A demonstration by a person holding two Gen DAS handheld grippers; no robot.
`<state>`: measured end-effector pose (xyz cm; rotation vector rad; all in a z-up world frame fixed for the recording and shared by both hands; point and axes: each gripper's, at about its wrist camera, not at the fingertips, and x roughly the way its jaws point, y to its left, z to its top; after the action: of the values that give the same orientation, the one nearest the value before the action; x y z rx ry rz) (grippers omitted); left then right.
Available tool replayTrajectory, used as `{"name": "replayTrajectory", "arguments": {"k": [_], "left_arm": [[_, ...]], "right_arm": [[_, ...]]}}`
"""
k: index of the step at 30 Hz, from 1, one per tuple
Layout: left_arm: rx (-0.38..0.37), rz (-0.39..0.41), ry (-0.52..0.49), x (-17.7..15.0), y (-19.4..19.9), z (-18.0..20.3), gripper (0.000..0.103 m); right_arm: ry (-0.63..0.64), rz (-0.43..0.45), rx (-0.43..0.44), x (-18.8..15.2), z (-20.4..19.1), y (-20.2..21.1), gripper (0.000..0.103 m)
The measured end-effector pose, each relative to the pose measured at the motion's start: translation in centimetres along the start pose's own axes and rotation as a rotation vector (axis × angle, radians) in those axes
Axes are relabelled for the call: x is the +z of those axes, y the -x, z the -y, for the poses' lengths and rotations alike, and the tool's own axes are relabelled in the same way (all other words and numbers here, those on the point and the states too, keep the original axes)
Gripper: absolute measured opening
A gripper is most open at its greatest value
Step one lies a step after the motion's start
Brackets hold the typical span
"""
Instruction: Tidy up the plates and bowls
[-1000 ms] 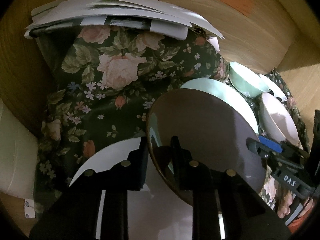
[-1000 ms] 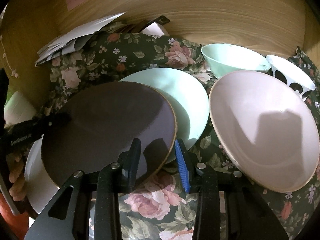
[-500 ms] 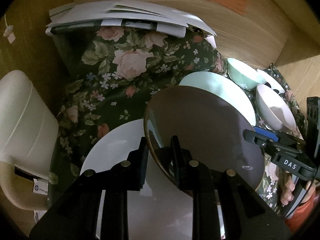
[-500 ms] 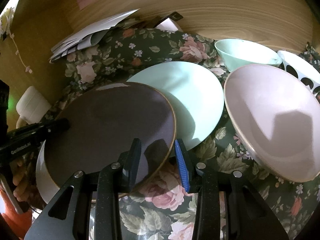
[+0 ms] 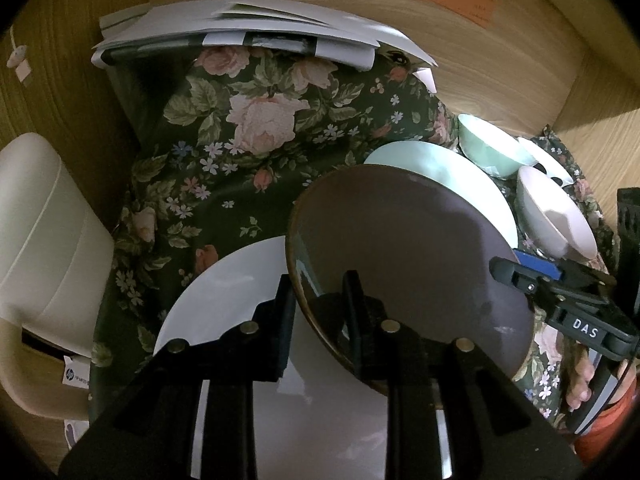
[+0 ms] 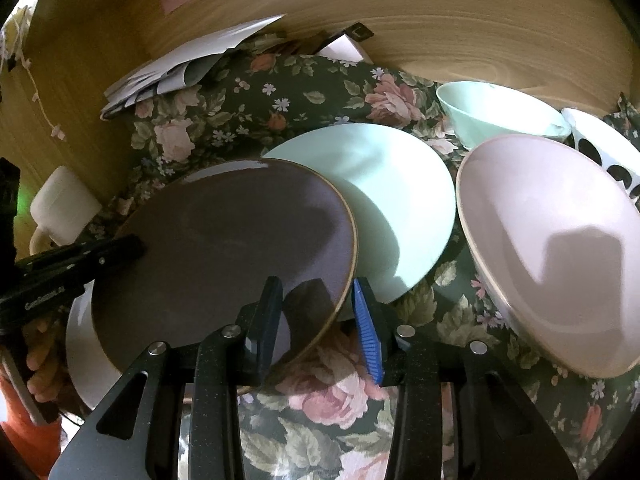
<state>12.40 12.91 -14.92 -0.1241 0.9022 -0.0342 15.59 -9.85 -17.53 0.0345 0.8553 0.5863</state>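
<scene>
A: Two grippers on one dish? Where's the brown plate point(image 6: 224, 248) sitting?

B: Yep. It's held up, tilted, above the white plate point(image 5: 240, 300) and partly over the mint plate point(image 6: 384, 200). The left hand-held gripper point(image 5: 318, 304) is clamped on its left rim, and the right hand-held gripper point(image 6: 316, 312) straddles the opposite rim, fingers either side, gripping it too.

A: And the bowls?

B: Pink bowl point(image 6: 560, 248), mint bowl point(image 6: 500, 114) and a spotted bowl point(image 6: 604, 148) bunch together on the floral cloth point(image 5: 224, 168), right of the plates.
</scene>
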Motion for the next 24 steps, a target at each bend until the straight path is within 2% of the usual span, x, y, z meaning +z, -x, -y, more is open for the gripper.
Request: {"name": "replayTrajectory", "arguments": {"k": [3, 10, 24], "left_arm": [[-0.002, -0.004, 0.005, -0.1, -0.2, -0.1, 0.026], [-0.004, -0.007, 0.037, -0.1, -0.4, -0.3, 0.026], [-0.028, 0.028, 0.043, -0.2, -0.1, 0.5, 0.026]], "right_arm": [[-0.023, -0.008, 0.041, 0.2, 0.1, -0.3, 0.033], [-0.064, 0.011, 0.071, 0.2, 0.5, 0.0, 0.025], [-0.037, 0.048, 0.038, 0.0, 1.1, 1.3, 0.024]]}}
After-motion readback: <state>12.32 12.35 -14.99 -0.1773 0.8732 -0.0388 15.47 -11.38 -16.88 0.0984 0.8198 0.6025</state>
